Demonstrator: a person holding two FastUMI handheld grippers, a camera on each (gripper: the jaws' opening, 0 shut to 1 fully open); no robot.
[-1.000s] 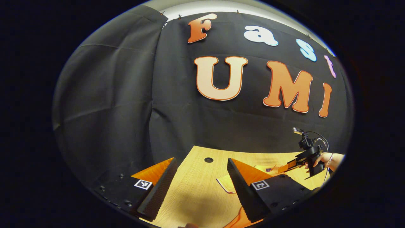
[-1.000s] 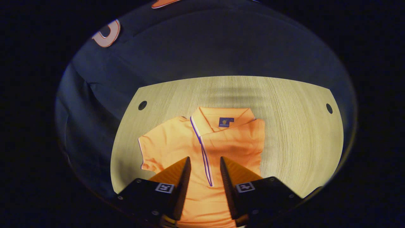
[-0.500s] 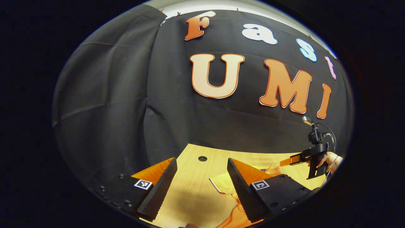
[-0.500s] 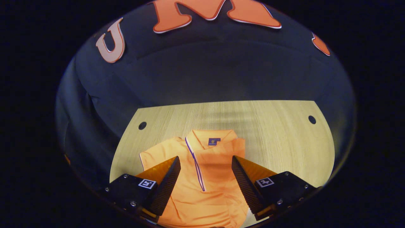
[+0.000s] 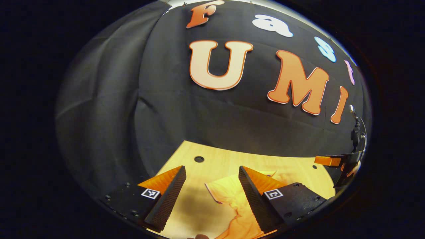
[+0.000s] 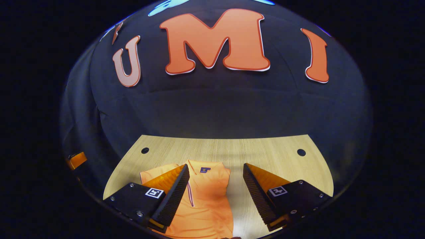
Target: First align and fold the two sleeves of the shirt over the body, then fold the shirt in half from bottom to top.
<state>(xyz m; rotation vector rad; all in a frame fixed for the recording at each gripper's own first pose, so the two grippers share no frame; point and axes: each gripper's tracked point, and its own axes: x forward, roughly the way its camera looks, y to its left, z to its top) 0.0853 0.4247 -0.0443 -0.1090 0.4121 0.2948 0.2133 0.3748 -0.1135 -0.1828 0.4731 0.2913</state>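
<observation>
An orange polo shirt (image 6: 206,202) lies flat on the wooden table (image 6: 265,149), collar at the far end. Its right side is folded in over the body; the left sleeve (image 6: 151,174) still sticks out. My right gripper (image 6: 215,166) hangs open above the shirt's upper half, holding nothing. In the left gripper view, the shirt's left sleeve (image 5: 225,194) lies below and between the fingers of my left gripper (image 5: 210,171), which is open and empty. The right gripper (image 5: 332,161) also shows far off at that view's right edge.
The table (image 5: 219,159) has round holes near its back corners (image 6: 145,150) (image 6: 301,152) (image 5: 199,159). The black cloth wall stands close behind the table. Bare wood lies to the right of the shirt (image 6: 282,166).
My right gripper has opened wider and pulled up and back from the shirt. My left gripper has shifted so that the left sleeve now lies between its fingers.
</observation>
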